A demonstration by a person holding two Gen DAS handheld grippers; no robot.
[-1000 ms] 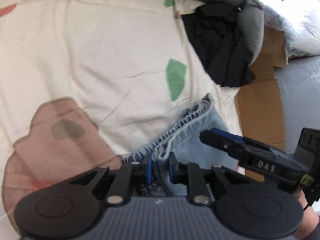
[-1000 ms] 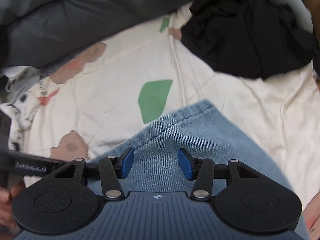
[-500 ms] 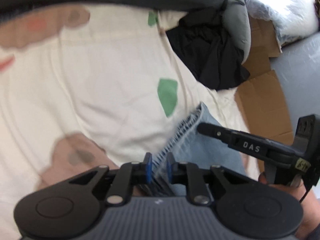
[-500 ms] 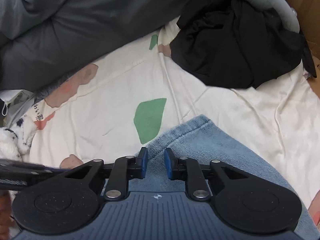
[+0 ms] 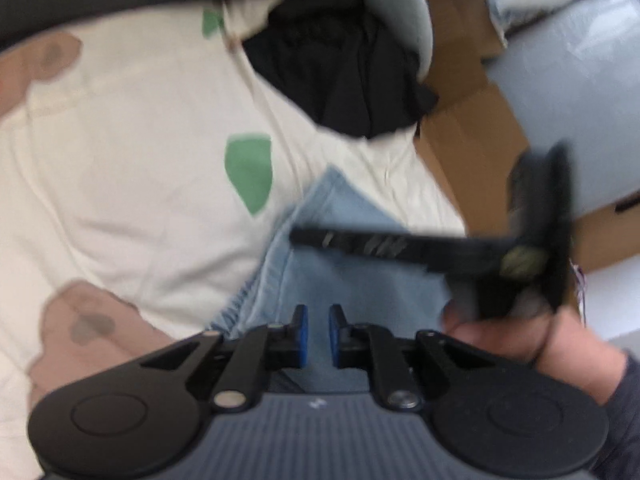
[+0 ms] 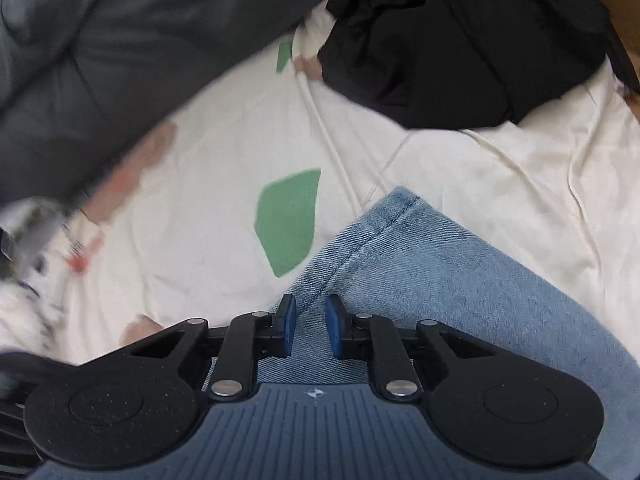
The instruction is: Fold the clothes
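Both jaws have narrowed over the jeans (image 6: 440, 272).

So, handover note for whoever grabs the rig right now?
Left claw: nearly closed, denim in the gap, looks clamped on the jeans.
Right claw: the same, pinching the jeans at a stitched seam.
The jeans lie on the cream sheet, one corner pointing away from both claws.
Done: both grips appear set.
Left: finish the jeans fold. The black garment sits crumpled at the far edge of the sheet, unfolded.
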